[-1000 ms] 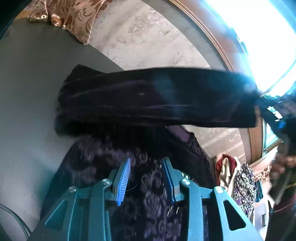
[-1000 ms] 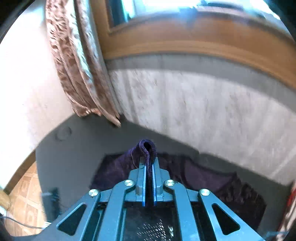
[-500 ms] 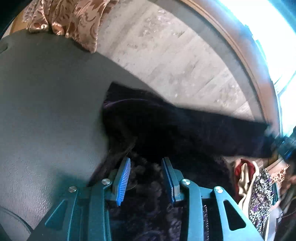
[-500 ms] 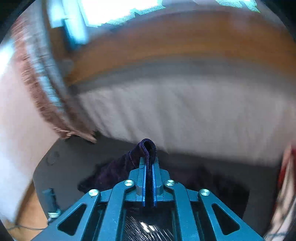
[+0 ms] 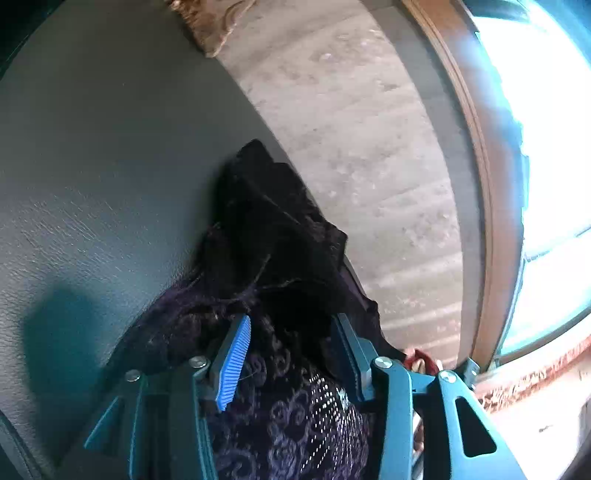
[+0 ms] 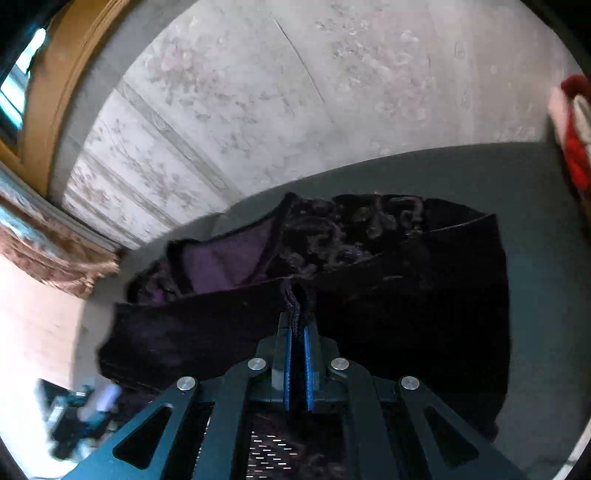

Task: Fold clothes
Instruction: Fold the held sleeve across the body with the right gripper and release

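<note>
Item: dark purple velvet garment (image 6: 369,295), embroidered, lying on the grey desk (image 5: 92,166) along its far edge by the wall. My right claw (image 6: 297,336) is clamped tight on a fold of it, the cloth spreading ahead. My left claw (image 5: 291,343) gapes wide above the patterned part, gripping nothing.

I see a grey leather-textured surface (image 5: 110,155) running up to a pale, mottled papered wall (image 6: 295,92) on the far side. A brown wooden window frame (image 5: 495,221) stands right of that wall, a gold-patterned curtain hem (image 5: 207,22) hangs far left, and red-and-cream cloth (image 6: 572,129) sits far right
</note>
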The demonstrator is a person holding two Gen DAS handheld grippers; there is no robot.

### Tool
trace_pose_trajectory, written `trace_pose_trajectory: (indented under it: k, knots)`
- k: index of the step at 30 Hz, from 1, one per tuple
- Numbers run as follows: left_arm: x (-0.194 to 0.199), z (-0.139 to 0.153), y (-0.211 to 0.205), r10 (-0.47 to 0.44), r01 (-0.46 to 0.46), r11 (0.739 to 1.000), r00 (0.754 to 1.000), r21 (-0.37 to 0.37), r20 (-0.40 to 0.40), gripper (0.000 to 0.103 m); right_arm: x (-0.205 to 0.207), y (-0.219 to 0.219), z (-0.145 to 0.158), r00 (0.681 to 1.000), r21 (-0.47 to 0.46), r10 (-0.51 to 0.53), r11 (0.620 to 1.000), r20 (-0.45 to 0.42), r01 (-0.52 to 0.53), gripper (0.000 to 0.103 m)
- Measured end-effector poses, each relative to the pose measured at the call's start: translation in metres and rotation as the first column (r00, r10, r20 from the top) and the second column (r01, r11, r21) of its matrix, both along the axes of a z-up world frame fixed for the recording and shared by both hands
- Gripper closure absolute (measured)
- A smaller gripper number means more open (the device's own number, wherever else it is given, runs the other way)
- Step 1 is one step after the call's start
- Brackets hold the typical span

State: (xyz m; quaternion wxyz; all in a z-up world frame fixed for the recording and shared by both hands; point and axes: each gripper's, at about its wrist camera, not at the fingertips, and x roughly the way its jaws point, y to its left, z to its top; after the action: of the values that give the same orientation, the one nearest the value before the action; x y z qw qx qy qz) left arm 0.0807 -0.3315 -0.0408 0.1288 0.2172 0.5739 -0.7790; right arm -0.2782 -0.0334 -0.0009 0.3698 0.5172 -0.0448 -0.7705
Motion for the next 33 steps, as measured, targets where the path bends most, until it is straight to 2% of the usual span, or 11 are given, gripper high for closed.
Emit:
trace_pose_trajectory:
  k: [3, 5, 9, 13, 16, 20, 22, 28, 29, 31, 33]
  knots:
    - [-0.007, -0.003, -0.005, 0.039, -0.036, 0.997, 0.998, 0.071, -0.046, 0.054, 0.005, -0.002, 0.017, 1.000, -0.030, 0.026, 0.999, -0.015, -0.026, 0.097]
    - [-0.009, 0.003, -0.011, 0.075, -0.071, 0.995, 0.995, 0.067, -0.067, 0.053, 0.009, -0.004, 0.028, 0.999, -0.049, 0.043, 0.998, -0.026, -0.044, 0.097]
    - [-0.010, 0.001, -0.022, 0.138, -0.128, 0.984, 0.988, 0.124, -0.071, 0.050, 0.016, -0.007, 0.051, 0.996, -0.088, 0.076, 0.993, -0.049, -0.080, 0.097]
    - [-0.006, -0.002, -0.013, 0.124, -0.115, 0.980, 0.991, 0.162, -0.044, 0.050, 0.014, -0.011, 0.062, 0.994, -0.065, 0.079, 0.994, -0.081, -0.085, 0.097]
    - [0.010, 0.002, 0.003, 0.129, -0.122, 0.985, 0.990, 0.123, -0.050, 0.049, 0.014, -0.015, 0.072, 0.992, -0.070, 0.087, 0.993, -0.093, -0.094, 0.097]
    - [0.009, -0.015, 0.001, 0.159, -0.145, 0.967, 0.986, 0.211, -0.051, 0.048, 0.022, -0.020, 0.096, 0.989, -0.154, 0.119, 0.979, -0.086, -0.132, 0.097]
    - [0.005, -0.015, -0.007, 0.201, -0.170, 0.951, 0.975, 0.258, -0.099, 0.045, 0.032, -0.028, 0.113, 0.983, -0.174, 0.151, 0.970, -0.104, -0.168, 0.097]
    - [-0.019, -0.021, -0.026, 0.246, -0.201, 0.929, 0.963, 0.311, -0.112, 0.043, 0.055, -0.050, 0.165, 0.960, -0.223, 0.220, 0.941, -0.172, -0.255, 0.097]
    - [-0.023, -0.022, -0.027, 0.240, -0.193, 0.929, 0.964, 0.315, -0.117, 0.045, 0.058, -0.052, 0.173, 0.956, -0.224, 0.225, 0.938, -0.190, -0.265, 0.097]
    - [-0.023, -0.017, -0.028, 0.209, -0.173, 0.943, 0.973, 0.286, -0.101, 0.067, 0.064, -0.057, 0.189, 0.945, -0.223, 0.235, 0.932, -0.227, -0.285, 0.097]
    - [-0.018, -0.011, -0.028, 0.166, -0.144, 0.961, 0.983, 0.234, -0.074, 0.084, 0.066, -0.055, 0.199, 0.937, -0.205, 0.221, 0.938, -0.272, -0.281, 0.097]
